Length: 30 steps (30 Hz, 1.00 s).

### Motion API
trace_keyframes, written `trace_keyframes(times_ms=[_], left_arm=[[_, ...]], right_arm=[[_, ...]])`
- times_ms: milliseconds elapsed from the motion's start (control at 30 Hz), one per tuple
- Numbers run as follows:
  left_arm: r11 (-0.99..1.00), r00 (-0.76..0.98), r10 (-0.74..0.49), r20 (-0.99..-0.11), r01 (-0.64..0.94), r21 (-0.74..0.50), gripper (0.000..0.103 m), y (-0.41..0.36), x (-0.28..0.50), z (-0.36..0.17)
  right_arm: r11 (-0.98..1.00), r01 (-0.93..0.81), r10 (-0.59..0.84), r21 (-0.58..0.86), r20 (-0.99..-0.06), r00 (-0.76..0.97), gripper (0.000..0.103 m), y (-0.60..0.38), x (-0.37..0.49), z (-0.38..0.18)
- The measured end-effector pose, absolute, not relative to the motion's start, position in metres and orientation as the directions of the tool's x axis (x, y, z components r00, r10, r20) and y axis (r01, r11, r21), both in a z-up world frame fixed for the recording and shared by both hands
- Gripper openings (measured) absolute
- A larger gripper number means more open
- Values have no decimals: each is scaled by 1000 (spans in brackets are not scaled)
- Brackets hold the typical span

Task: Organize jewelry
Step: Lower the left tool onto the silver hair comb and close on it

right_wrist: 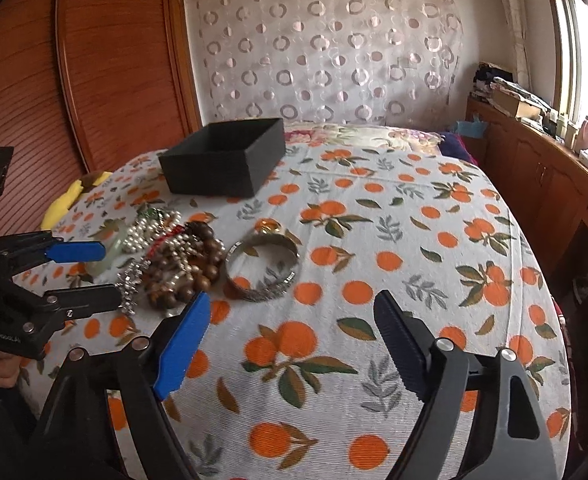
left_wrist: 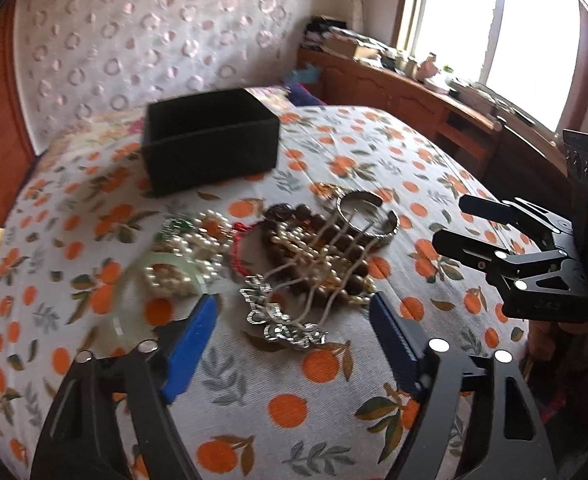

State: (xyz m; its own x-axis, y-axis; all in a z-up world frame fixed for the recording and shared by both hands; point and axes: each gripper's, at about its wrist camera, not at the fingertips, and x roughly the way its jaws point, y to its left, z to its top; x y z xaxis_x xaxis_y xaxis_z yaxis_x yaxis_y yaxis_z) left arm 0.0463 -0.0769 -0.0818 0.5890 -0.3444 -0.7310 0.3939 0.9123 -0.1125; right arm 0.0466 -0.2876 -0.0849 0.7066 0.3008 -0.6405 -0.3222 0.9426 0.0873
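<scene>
My left hand-held gripper [left_wrist: 294, 320] hangs wide open and holds nothing, just above the near side of the jewelry pile on the bed [left_wrist: 334, 392]. Its blue left finger [left_wrist: 191, 346] sits over the pale green bangle [left_wrist: 133, 280], which lies at the left end of the pile, partly under a heap of pearls [left_wrist: 197, 244]. Right of the pearls comes a red cord [left_wrist: 235, 256], then brown wooden beads [left_wrist: 322, 240] with a pearl strand draped across them. A silver brooch [left_wrist: 281, 316] lies nearest me, between my left fingers. At the pile's right end is a silver cuff [left_wrist: 368, 216], resting against the beads, with a small gold piece [right_wrist: 267, 225] just behind it. The open black box [left_wrist: 209, 140] stands farther back toward the head of the bed, apart from the pile. My right hand-held gripper [right_wrist: 289, 344] is wide open too and empty, over bare bedspread to the right of the cuff.
</scene>
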Motion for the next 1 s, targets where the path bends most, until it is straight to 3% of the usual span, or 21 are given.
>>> trace_keyframes(times_ms=[233, 700, 833, 867, 1000], left_arm=[[897, 535, -370, -760, 418, -142, 61, -83, 58, -91], [893, 534, -355, -767, 437, -109, 62, -90, 68, -98], [895, 545, -359, -758, 430, -115, 56, -87, 64, -97], [898, 548, -357, -756, 425, -116, 48, -85, 62, -96], [904, 562, -357, -746, 409, -124, 47, -78, 57, -93]], right_arm=[[938, -332, 317, 101, -643, 698, 85, -287, 48, -88], [934, -337, 329, 115, -641, 694, 85, -287, 47, -89], [935, -337, 327, 112, -641, 694, 85, -287, 48, -89], [935, -337, 327, 112, -642, 694, 85, -287, 47, -89], [935, -337, 328, 113, -642, 693, 85, -288, 47, -89]])
